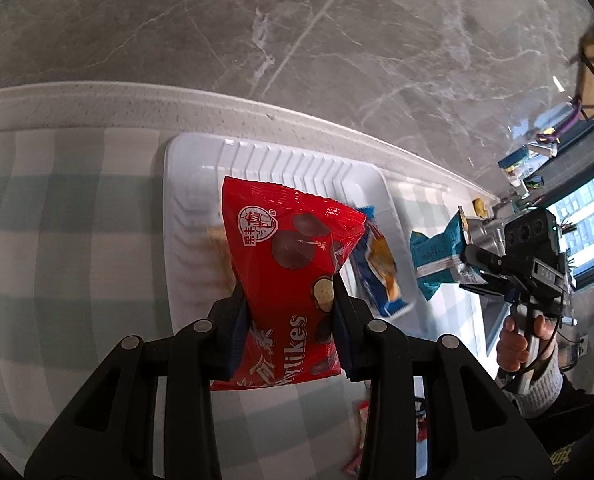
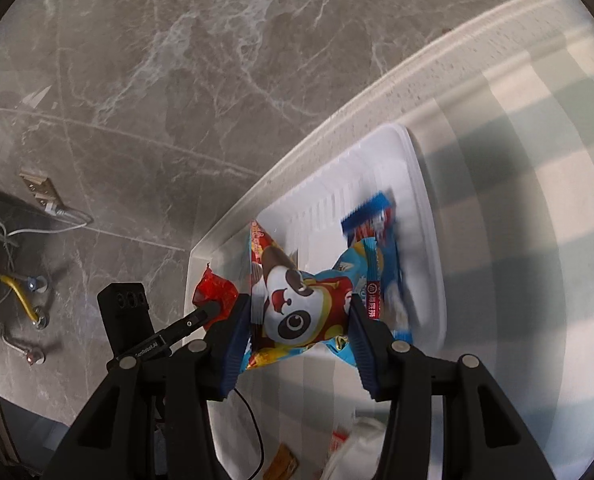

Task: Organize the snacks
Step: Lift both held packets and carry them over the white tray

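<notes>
Gripping a glossy red snack bag [image 1: 293, 280], the left claw [image 1: 293, 300] hovers over a ribbed white plastic tray [image 1: 185, 208] on the checked-cloth desk [image 1: 57, 240]. Beyond it, one blue wrapper [image 1: 381, 260] lies in the tray. The right claw [image 2: 299, 320], alongside, clamps a crinkled panda-print packet [image 2: 297, 308] above that same tray.

Blue packet [image 1: 381, 264] occupies tray [image 1: 193, 184] right; left free.

Red snack bag [image 1: 285, 264] upright, panda packet [image 2: 297, 304] (crumpled), white tray [image 1: 185, 208] below
</notes>
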`<state>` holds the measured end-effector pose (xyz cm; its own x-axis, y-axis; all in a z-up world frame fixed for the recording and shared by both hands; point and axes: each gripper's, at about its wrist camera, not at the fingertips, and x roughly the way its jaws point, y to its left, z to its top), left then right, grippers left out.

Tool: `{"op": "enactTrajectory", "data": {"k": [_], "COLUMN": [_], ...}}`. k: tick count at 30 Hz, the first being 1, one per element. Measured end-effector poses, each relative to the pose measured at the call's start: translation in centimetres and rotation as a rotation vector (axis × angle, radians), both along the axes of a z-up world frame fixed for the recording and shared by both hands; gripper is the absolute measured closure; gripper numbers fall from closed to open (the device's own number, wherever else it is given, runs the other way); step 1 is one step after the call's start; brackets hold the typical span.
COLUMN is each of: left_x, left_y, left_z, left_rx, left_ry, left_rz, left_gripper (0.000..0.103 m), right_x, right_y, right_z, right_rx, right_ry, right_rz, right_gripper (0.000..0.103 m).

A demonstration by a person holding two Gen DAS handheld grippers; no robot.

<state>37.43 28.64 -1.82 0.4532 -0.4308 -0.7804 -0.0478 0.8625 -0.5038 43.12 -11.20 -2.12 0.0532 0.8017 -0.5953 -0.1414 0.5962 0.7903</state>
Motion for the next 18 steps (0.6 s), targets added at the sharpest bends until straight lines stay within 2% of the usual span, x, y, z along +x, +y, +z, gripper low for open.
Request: {"op": "enactTrajectory", "data": {"k": [9,18], "left_x": [4.5,7.0], "left_y": [1.9,1.9], "left_z": [-1.8,-2.9], "left_rx": [0.008,0.003], "left_ry": [0.028,0.05], "left_rz": [0.004,-0.003], "left_gripper": [0.069,0.069], "right_x": [4.5,5.4], "right_y": [2.6,6.5], "right_z": [-1.1,-2.1], "right_rx": [-0.039,-0.079], "right_ry": [-0.015,-0.039], "right_rz": [0.016,0.088], "right_gripper": [0.053,0.053]}}
